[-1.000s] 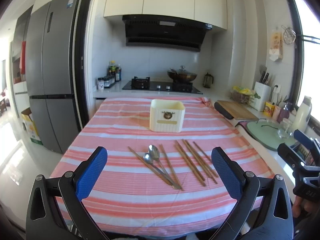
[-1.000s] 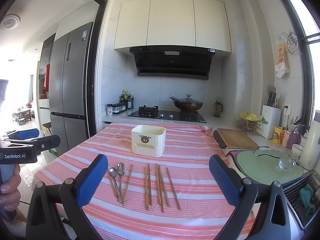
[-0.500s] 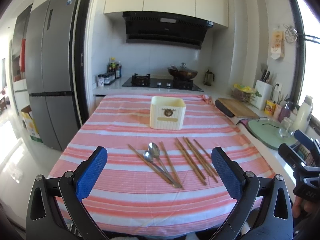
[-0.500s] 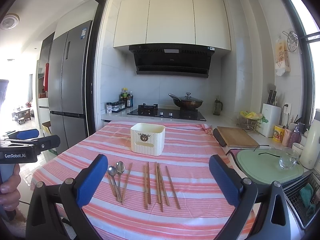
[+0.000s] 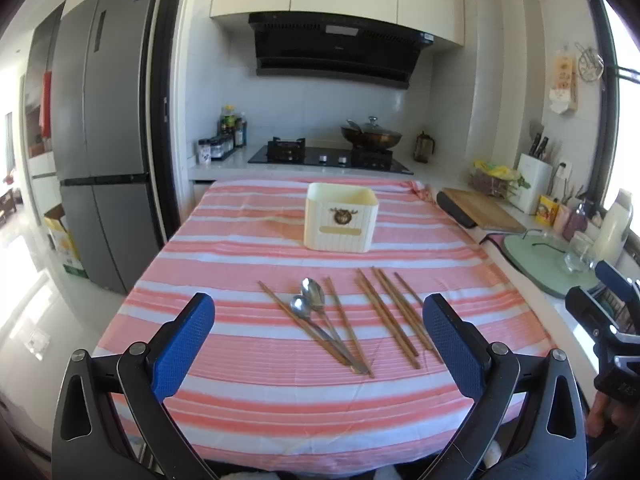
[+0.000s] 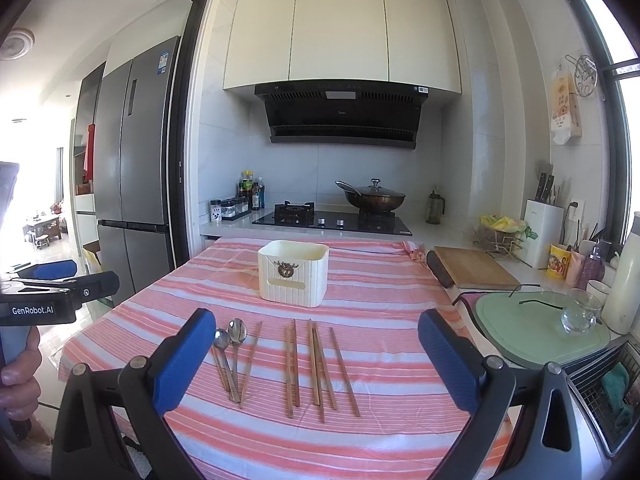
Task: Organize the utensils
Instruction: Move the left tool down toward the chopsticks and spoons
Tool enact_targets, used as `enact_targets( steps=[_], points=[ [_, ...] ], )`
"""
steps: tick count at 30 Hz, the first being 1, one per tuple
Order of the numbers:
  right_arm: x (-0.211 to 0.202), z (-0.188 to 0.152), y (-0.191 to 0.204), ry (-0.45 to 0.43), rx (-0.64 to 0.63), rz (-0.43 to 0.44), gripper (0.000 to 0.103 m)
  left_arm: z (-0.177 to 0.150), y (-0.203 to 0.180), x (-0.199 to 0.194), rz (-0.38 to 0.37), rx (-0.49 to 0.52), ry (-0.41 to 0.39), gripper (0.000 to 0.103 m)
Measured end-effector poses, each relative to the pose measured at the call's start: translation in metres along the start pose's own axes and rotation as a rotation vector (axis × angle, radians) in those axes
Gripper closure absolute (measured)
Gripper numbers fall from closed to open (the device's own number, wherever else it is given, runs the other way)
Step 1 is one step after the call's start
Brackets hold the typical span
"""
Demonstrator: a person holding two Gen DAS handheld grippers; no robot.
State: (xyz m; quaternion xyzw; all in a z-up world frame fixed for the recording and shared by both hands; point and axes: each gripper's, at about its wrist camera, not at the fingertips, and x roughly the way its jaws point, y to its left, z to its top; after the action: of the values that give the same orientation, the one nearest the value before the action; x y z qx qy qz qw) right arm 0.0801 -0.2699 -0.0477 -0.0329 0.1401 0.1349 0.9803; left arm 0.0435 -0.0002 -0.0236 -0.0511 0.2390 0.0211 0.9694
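Hovering wide-spread and empty, the left gripper (image 5: 318, 330) and right gripper (image 6: 316, 346) have barely shifted. Brown wooden chopsticks (image 6: 314, 364) and two steel spoons (image 6: 230, 340) lie untouched near the striped tablecloth's (image 6: 384, 308) front edge; the cream ribbed plastic holder (image 6: 293, 273) behind them seems empty, so sorting hasn't begun.

Lower-centre striped cloth (image 5: 280, 392) before you lies bare; mid-frame chopsticks (image 5: 390, 312), spoons (image 5: 310, 300) scattered; cream holder (image 5: 341, 222) blocks upper centre.

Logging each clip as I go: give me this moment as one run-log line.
stage: pre-grasp | left tongs: open, empty | right tongs: open, empty | spoons, chopsticks: flat on striped cloth | holder: upright behind them
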Motion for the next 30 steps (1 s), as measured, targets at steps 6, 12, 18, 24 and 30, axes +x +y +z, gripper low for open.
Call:
enact_targets(
  steps=[6, 12, 18, 24, 30],
  points=[
    [0.006, -0.003, -0.002, 0.013, 0.004, -0.002, 0.0, 0.0, 0.002, 0.012, 0.015, -0.004, 0.027, 0.0],
    [0.015, -0.007, -0.013, 0.02, 0.016, -0.031, 0.0, -0.003, 0.023, 0.046, 0.071, -0.049, 0.094, 0.0],
    [0.035, -0.019, -0.031, 0.058, 0.029, -0.075, 0.0, -0.027, 0.048, 0.114, 0.138, -0.122, 0.253, 0.0],
    [0.054, -0.034, -0.043, 0.11, 0.044, -0.095, 0.0, -0.054, 0.048, 0.193, 0.143, -0.21, 0.417, 0.0],
    [0.064, -0.045, -0.056, 0.147, 0.061, -0.107, 0.0, -0.066, 0.041, 0.247, 0.217, -0.232, 0.468, 0.001]
  ],
)
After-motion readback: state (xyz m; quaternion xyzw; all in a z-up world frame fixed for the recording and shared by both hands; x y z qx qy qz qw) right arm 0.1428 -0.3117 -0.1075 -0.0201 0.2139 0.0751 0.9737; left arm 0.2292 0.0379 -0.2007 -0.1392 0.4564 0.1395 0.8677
